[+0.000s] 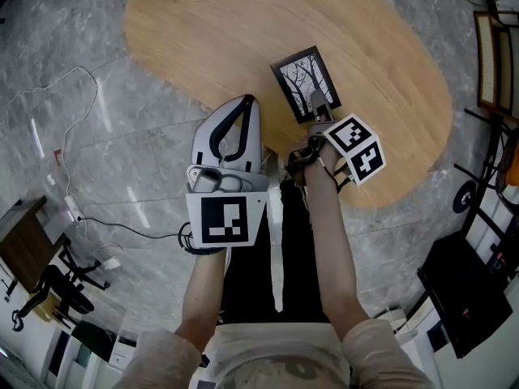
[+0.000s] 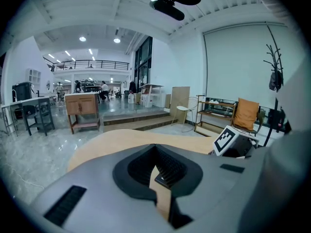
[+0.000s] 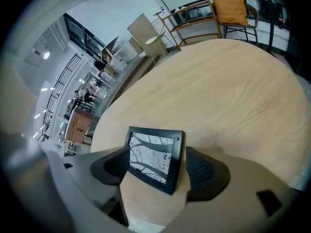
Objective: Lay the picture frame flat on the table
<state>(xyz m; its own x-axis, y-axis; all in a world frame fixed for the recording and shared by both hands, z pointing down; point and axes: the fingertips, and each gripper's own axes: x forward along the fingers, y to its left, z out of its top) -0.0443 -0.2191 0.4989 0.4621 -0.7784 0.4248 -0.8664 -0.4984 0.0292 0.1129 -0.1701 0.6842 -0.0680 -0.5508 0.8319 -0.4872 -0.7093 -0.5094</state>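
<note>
A black picture frame (image 1: 306,79) with a black-and-white tree print lies face up on the oval wooden table (image 1: 211,31), near its front edge. My right gripper (image 1: 319,105) stands open at the frame's near end. In the right gripper view the frame (image 3: 154,157) lies between the two jaws; the right pad (image 3: 200,166) stands clear of it and the left jaw's tip overlaps its edge. My left gripper (image 1: 247,102) hangs left of the frame at the table's edge, its fingertips together, nothing in it. In the left gripper view only a sliver of table shows between its jaws (image 2: 156,154).
White cables (image 1: 73,209) trail over the grey marble floor at the left. A black case (image 1: 470,290) lies on the floor at the right, and a wooden chair (image 1: 499,63) stands beyond the table's right end. A chair with an orange cushion (image 3: 228,6) stands behind the table.
</note>
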